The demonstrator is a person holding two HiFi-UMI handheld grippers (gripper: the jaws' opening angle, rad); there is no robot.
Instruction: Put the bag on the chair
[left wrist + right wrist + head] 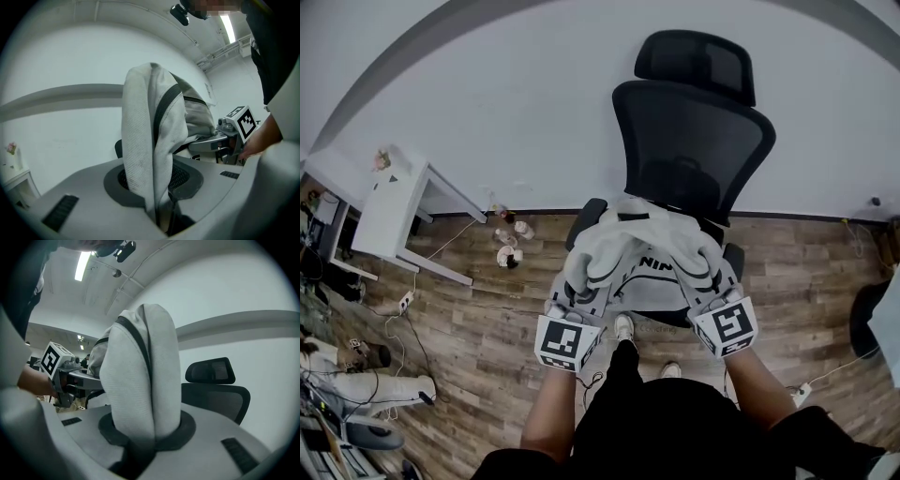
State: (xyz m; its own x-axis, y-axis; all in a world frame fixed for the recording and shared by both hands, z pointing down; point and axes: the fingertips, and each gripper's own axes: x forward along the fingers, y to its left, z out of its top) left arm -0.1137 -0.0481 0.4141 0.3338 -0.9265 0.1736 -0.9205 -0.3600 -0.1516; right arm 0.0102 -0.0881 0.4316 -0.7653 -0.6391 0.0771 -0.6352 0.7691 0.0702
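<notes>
A: Where is the bag relative to the chair?

B: It hangs over the seat, in front of the backrest, and hides most of the seat in the head view. I cannot tell whether its base touches the seat.

A: Grip state?

B: On the left gripper, the fingers are clenched on a thick fold of grey fabric with a dark strap. On the right gripper, the fingers are clenched on a second fold. Both holds are on the side of the bag away from the backrest.

A: Why two holds?

B: My judgement is that a soft bag sags. Two grips set apart across its width spread it, so it should land square on the seat and not slump off the front.

A: Stage?

B: Probably late. What remains is lowering and letting go, and the bag is not yet released.
</notes>
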